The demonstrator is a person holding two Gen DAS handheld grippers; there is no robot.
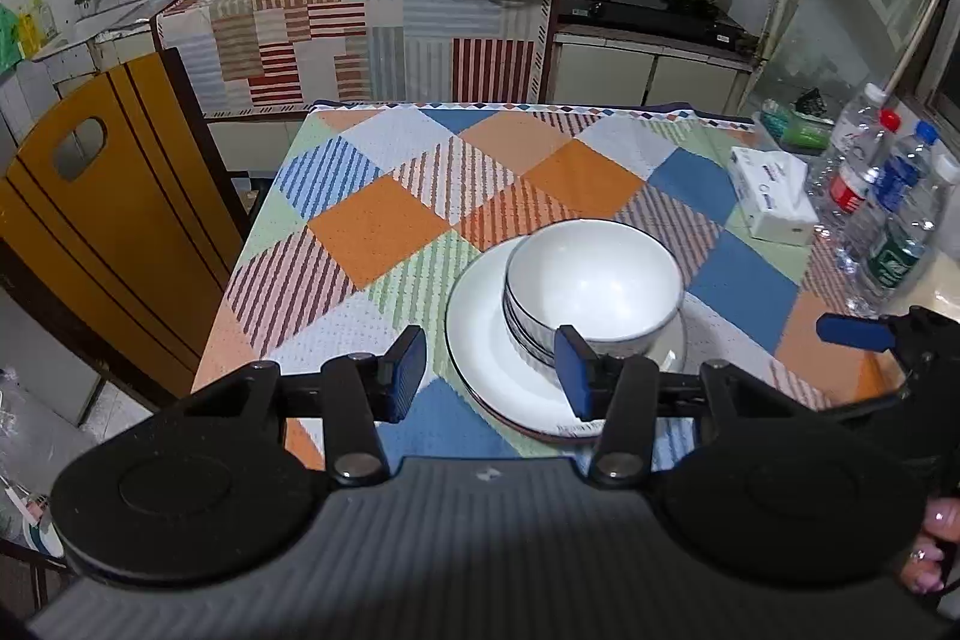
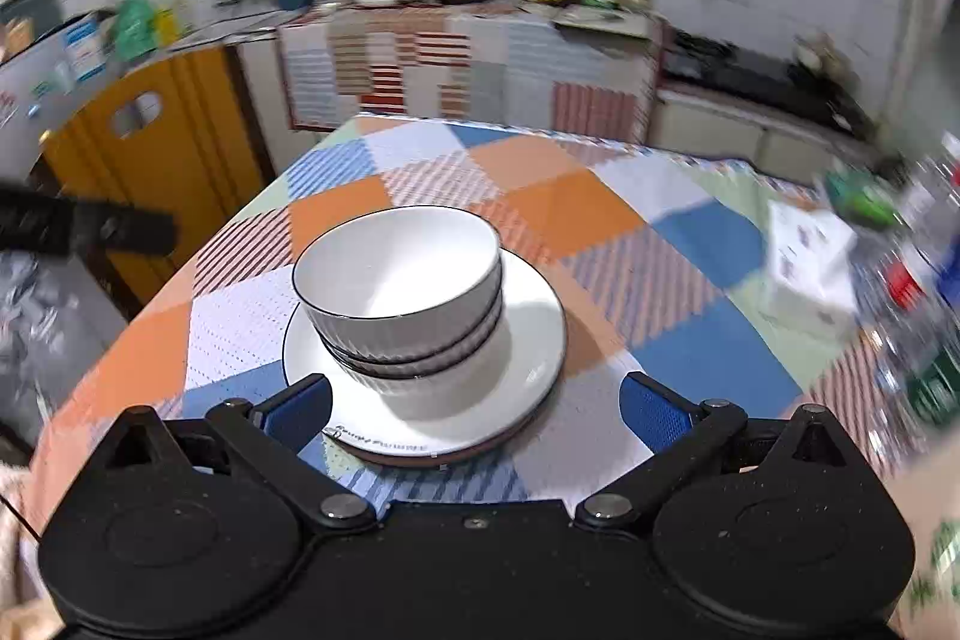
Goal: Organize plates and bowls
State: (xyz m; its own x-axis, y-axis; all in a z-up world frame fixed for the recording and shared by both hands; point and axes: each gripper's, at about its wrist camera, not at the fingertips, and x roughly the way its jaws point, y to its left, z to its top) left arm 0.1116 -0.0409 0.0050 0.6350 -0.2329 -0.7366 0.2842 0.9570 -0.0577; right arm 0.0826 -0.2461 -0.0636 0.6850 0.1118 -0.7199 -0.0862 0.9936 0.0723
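From the left wrist, nested bowls (image 1: pixel 591 292) are seen stacked on a plate (image 1: pixel 480 340) on the tabletop (image 1: pixel 384 220); the left gripper (image 1: pixel 489 370) is spread, empty, just short of the plate. From the right wrist, the right gripper (image 2: pixel 474 409) is spread, empty, before the same plate (image 2: pixel 540 334) and bowls (image 2: pixel 399 280). Stacking is judged essentially done.

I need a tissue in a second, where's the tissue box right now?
The tissue box sits on the right side of the table in the left wrist view, beside the water bottles, beyond and to the right of the stacked bowls.
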